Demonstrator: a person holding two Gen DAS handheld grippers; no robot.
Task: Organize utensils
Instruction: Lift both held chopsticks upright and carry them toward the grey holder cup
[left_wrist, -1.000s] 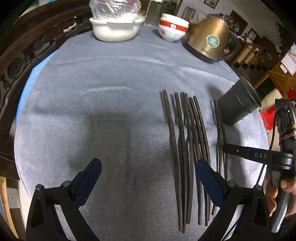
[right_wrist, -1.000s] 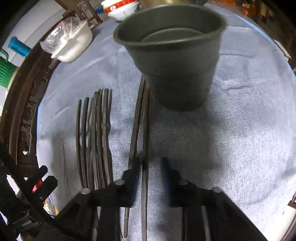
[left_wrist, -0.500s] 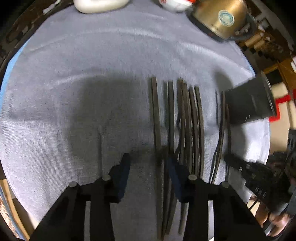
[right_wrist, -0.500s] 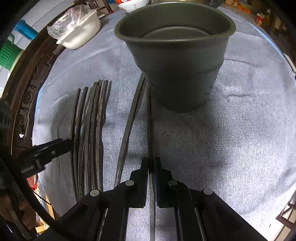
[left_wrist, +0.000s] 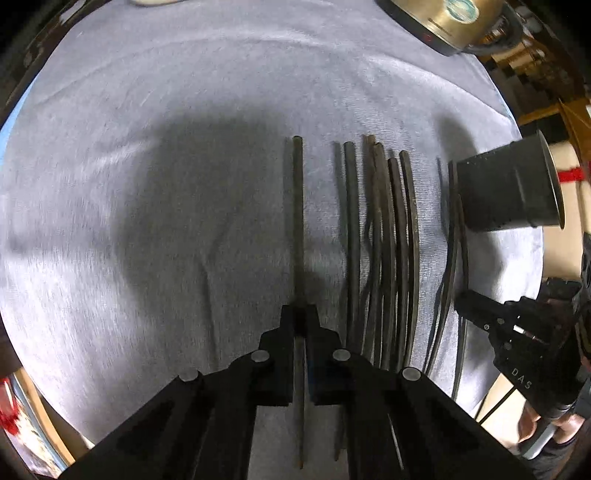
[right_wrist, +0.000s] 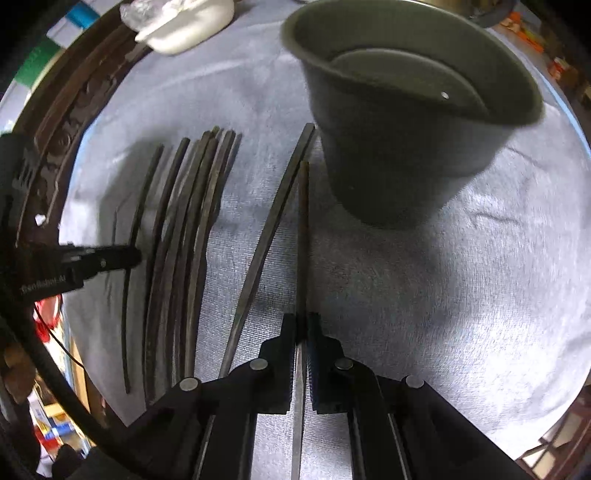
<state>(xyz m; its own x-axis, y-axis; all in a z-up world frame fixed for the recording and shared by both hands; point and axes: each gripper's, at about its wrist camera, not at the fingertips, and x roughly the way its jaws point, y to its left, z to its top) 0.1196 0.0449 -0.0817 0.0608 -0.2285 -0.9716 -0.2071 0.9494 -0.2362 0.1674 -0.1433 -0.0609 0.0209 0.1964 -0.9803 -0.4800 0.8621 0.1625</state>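
Several dark chopsticks (left_wrist: 384, 236) lie side by side on the grey cloth. My left gripper (left_wrist: 300, 317) is shut on the leftmost chopstick (left_wrist: 297, 206), which points away from me. My right gripper (right_wrist: 302, 325) is shut on another chopstick (right_wrist: 303, 229), whose far end sits just left of the dark grey cup (right_wrist: 402, 122). A second chopstick (right_wrist: 269, 229) lies beside it on the cloth. The cup (left_wrist: 506, 192) also shows at the right in the left wrist view, with the right gripper (left_wrist: 469, 302) below it. The left gripper (right_wrist: 133, 254) shows at the left in the right wrist view.
A brass kettle (left_wrist: 447, 22) stands at the back right of the round table. A white covered dish (right_wrist: 184, 26) sits at the back left near the carved wooden table rim (right_wrist: 74, 110). The grey cloth (left_wrist: 147, 110) covers the table.
The left gripper moved down and closed on the leftmost chopstick. The right gripper closed on its chopstick and now holds it nearer the cup.
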